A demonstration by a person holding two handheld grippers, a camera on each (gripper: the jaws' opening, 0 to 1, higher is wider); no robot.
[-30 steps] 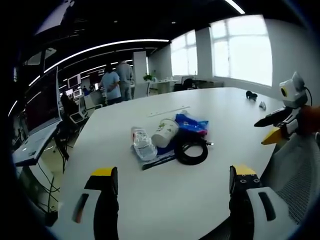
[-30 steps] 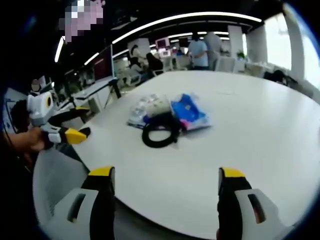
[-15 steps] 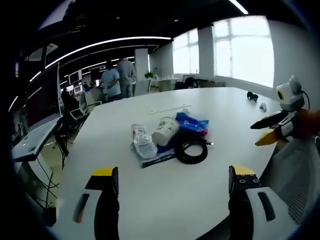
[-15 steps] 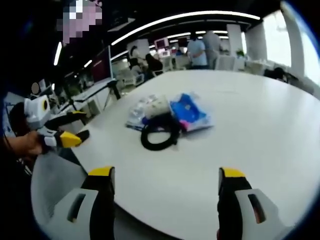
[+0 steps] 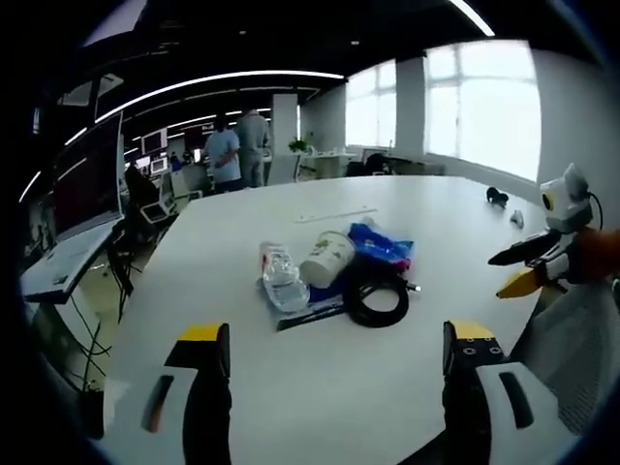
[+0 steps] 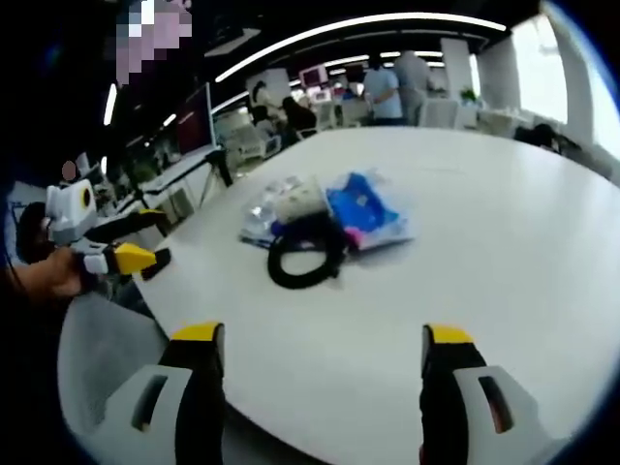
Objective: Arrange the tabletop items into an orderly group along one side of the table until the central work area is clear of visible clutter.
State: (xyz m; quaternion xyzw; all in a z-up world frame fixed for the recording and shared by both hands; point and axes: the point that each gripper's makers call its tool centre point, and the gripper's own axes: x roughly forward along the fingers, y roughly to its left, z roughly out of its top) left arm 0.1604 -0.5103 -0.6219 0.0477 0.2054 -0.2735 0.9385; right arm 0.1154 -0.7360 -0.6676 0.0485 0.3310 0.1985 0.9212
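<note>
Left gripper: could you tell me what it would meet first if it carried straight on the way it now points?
Probably the black cable coil at the near edge of the pile, with the plastic bottle just beside that line. The left gripper is open, with bare table ahead of it first; depth is unclear.

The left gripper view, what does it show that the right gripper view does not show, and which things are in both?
Left gripper view alone: small dark objects far out on the white table, bright windows behind, and the right gripper entering at the right edge with jaws apart.

Right gripper view alone: the left gripper coming in from the left.

Both: the cluttered pile, with a coiled black cable, a white paper cup on its side, a blue package and a clear plastic bottle, plus people standing in the background.
</note>
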